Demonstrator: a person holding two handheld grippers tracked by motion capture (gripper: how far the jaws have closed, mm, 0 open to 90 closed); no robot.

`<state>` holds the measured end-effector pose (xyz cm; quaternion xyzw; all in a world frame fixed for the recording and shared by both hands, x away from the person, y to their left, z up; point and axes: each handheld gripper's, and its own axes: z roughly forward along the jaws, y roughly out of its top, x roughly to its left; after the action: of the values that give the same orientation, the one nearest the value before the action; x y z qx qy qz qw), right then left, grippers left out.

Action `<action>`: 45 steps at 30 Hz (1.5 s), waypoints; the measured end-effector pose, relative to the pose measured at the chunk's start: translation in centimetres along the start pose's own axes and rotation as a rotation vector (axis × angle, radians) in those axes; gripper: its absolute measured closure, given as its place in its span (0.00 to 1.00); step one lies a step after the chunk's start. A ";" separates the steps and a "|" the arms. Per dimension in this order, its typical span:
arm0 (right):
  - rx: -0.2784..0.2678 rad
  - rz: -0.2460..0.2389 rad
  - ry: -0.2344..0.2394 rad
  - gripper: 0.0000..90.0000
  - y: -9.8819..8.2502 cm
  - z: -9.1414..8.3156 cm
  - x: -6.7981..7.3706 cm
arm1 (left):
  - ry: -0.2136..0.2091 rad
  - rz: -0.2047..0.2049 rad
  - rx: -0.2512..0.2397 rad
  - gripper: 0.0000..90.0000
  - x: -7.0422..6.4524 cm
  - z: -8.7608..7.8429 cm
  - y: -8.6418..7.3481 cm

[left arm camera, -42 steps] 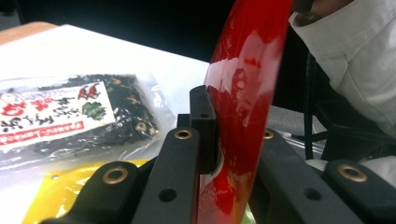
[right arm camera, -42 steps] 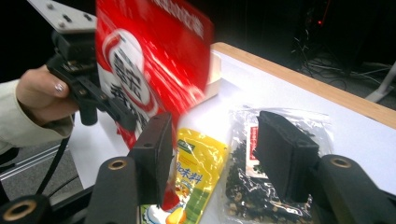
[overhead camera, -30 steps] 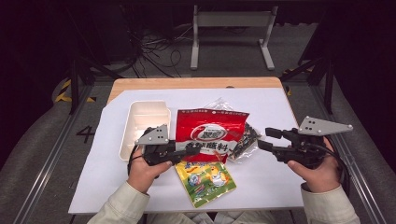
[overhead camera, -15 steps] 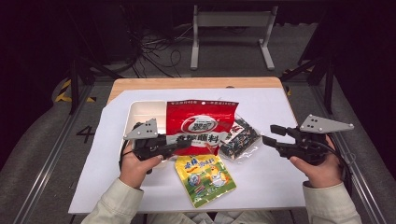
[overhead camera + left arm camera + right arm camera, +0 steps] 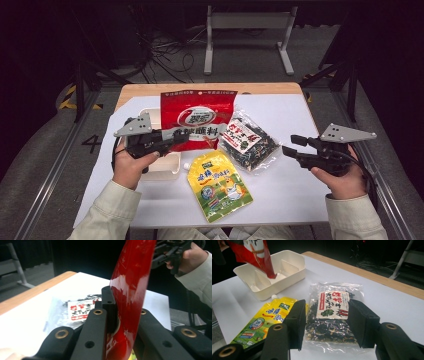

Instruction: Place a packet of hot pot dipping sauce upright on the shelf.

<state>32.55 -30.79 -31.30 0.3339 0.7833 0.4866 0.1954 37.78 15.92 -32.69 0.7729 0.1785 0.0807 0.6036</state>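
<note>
The white divided plastic tray (image 5: 167,167) sits at the table's left, and the glossy red foil pouch (image 5: 198,120) hangs over it, long axis running up and away from the tray, its lower corner dipping into a compartment. The left gripper (image 5: 172,140) is clamped tight on the pouch's lower edge. The right gripper (image 5: 292,146), half open and empty, hovers well apart to the right, beside the clear bag of dark dried seaweed (image 5: 248,141).

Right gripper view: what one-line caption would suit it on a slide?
Open claw faces a clear seaweed packet, a yellow pouch and a white divided box.
</note>
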 end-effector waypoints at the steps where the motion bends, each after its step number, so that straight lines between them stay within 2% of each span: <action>1: 0.001 0.002 -0.001 0.54 0.0 0.0 0.0 | 0.010 0.007 -0.001 0.96 0.3 -0.2 0.2; 8: 0.009 0.018 -0.009 0.52 -0.4 -0.1 -0.4 | 0.055 0.008 -0.008 0.96 1.9 -1.4 0.7; 11: 0.011 0.020 -0.010 0.52 -0.5 -0.2 -0.4 | 0.060 0.003 -0.013 0.96 2.4 -1.7 0.7; 17: 0.016 0.031 -0.021 0.52 -0.8 -0.5 -0.5 | 0.075 0.010 -0.057 0.96 4.4 -2.7 0.5; 27: 0.021 0.050 -0.045 0.52 -1.4 -1.4 -0.7 | 0.085 0.017 -0.069 0.96 6.4 -3.1 0.5; 32: 0.024 0.059 -0.058 0.53 -1.9 -1.9 -0.7 | 0.106 0.034 -0.057 0.96 7.3 -3.1 0.4; 37: 0.032 0.074 -0.073 0.53 -2.5 -2.5 -0.7 | 0.129 0.044 -0.043 0.96 8.6 -3.2 0.1; 45: 0.043 0.103 -0.107 0.53 -3.5 -3.3 -0.8 | 0.151 0.022 -0.036 0.96 10.9 -3.1 -0.9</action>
<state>29.83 -34.55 -32.96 0.4033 0.7639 0.4605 0.2046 46.63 23.02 -33.77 0.7554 0.2136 0.1485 0.6014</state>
